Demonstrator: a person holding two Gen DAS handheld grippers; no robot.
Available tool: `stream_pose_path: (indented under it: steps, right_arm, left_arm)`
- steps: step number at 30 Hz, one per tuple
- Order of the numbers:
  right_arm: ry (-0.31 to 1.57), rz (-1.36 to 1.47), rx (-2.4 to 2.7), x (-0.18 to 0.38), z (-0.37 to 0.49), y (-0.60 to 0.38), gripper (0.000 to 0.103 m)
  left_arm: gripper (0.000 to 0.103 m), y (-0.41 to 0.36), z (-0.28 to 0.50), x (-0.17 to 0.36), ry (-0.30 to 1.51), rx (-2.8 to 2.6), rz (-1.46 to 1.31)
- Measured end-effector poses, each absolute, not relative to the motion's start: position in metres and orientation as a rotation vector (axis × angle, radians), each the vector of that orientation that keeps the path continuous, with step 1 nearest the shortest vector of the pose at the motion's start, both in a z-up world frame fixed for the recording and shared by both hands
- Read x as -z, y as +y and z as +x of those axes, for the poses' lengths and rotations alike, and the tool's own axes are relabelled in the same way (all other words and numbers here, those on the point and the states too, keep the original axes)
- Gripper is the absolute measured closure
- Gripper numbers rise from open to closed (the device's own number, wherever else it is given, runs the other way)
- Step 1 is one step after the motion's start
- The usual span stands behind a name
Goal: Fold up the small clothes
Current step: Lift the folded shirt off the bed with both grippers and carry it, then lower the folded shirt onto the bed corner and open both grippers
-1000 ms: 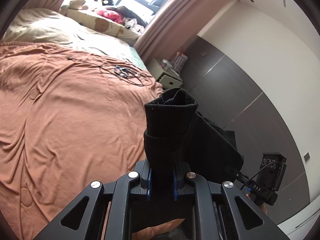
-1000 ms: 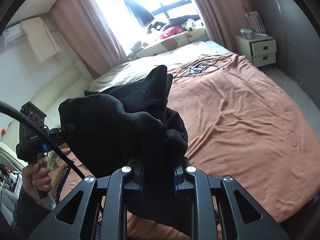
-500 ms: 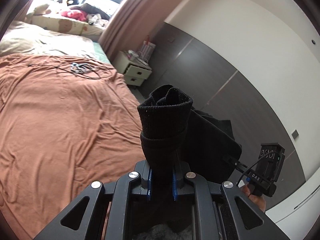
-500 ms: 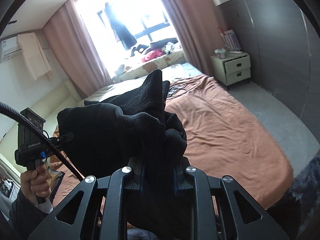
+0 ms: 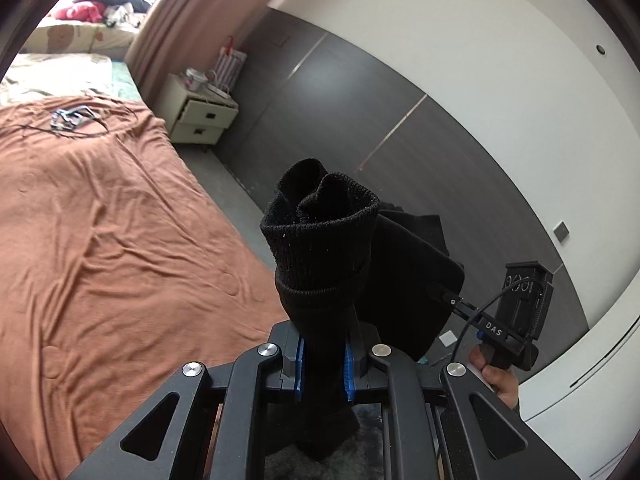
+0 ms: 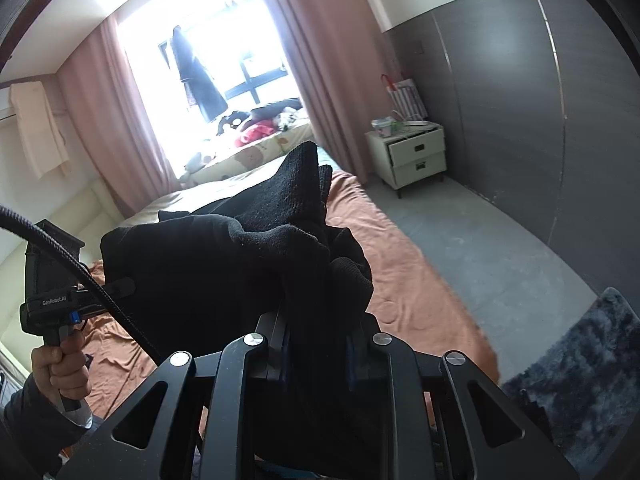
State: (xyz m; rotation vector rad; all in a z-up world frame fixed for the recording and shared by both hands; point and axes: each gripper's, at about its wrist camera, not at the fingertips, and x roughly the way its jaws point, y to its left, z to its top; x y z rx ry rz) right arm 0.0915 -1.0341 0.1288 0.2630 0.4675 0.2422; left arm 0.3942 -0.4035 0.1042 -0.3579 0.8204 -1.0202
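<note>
Both grippers, left gripper [image 5: 322, 354] and right gripper [image 6: 318, 354], have swung off the rust bedspread [image 5: 100, 240] toward the grey wall. Fingers pinch a ribbed black knit sock [image 5: 320, 232], held airborne between them, cuff bunched.

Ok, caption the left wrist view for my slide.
Left claw clamps a black ribbed knit sock held up beside the rust-brown bedspread.

Sock [image 5: 320, 240] held above the bed's [image 5: 100, 240] edge, clamped between the left tool [image 5: 323, 356] and the right tool [image 6: 318, 354]; left tool at its cuff end; nightstand [image 6: 414, 152] beside the bed's head, against the wall panelling [image 6: 520, 100]; cables [image 5: 68, 118] lying on the bed; rug [image 6: 580, 380] on the floor at the bed's foot.
</note>
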Motion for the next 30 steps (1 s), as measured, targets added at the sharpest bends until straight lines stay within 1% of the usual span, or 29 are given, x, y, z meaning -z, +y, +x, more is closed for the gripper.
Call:
stream_pose_path:
  steps: [5,10,20,27,28,29,30]
  right_arm:
    - [0.489,0.274,-0.189,-0.127,0.085,-1.039,0.086]
    - [0.527,0.297,-0.138,-0.120,0.104,-1.037,0.086]
    - [0.609,0.268,-0.074,-0.119,0.196,-1.007,0.086]
    - [0.673,0.274,-0.020,-0.102,0.258,-1.003,0.086]
    - [0.680,0.280,-0.007,-0.099,0.267,-1.003,0.084]
    - [0.693,0.280,0.028,-0.095,0.277,-1.000,0.081]
    - [0.703,0.274,0.068,-0.091,0.286,-0.999,0.073]
  left_arm:
    - [0.088,-0.439,0.402,-0.083,0.865,1.064,-0.348]
    - [0.088,-0.467,0.432,-0.051,0.928,1.056,-0.342]
    - [0.088,-0.497,0.519,-0.003,0.980,1.001,-0.348]
    - [0.088,-0.506,0.566,0.044,0.985,0.932,-0.368]
    - [0.086,-0.508,0.571,0.050,0.983,0.907,-0.347]
    - [0.075,-0.510,0.578,0.061,0.995,0.857,-0.316]
    - [0.066,-0.510,0.584,0.069,1.013,0.832,-0.306]
